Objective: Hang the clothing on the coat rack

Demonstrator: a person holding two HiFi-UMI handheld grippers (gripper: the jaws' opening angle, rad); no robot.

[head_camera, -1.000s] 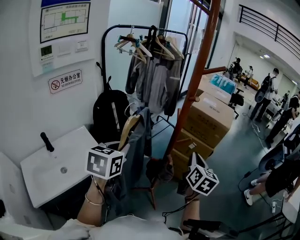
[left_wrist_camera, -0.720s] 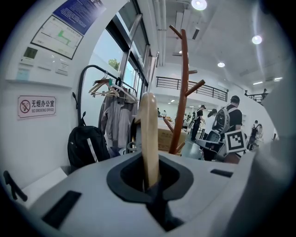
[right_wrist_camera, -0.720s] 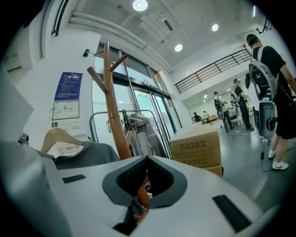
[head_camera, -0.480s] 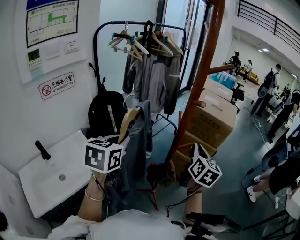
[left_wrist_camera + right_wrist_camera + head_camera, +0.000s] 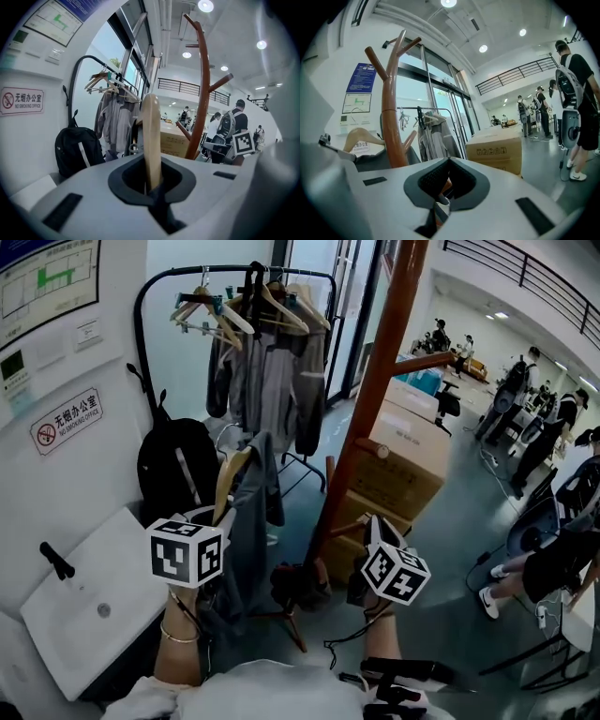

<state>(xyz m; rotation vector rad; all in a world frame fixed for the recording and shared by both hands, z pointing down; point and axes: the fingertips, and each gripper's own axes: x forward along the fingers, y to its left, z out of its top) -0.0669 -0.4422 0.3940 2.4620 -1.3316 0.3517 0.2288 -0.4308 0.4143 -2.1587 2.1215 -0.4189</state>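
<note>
My left gripper (image 5: 212, 521) is shut on one arm of a pale wooden hanger (image 5: 151, 136). The hanger (image 5: 229, 484) stands upright with a grey-blue garment (image 5: 251, 521) draped over it and hanging down beside my left forearm. The brown wooden coat rack (image 5: 377, 381) rises right of the garment, pegs branching off near its top (image 5: 392, 89); its pole (image 5: 204, 89) is just right of the hanger. My right gripper (image 5: 360, 581) is low beside the pole, jaws together (image 5: 440, 199); I see nothing clearly held in them.
A black clothes rail (image 5: 150, 306) with hangers and grey jackets (image 5: 272, 381) stands behind. A black backpack (image 5: 173, 470) leans by the wall, with a white sink (image 5: 56, 615) at the left. Cardboard boxes (image 5: 403, 474) are stacked behind the pole. People (image 5: 553, 427) stand at the right.
Both grippers have carried the hanger and garment forward. The clothes rail and the rack pole have slid left in the head view. The left grip on the hanger is unchanged.
</note>
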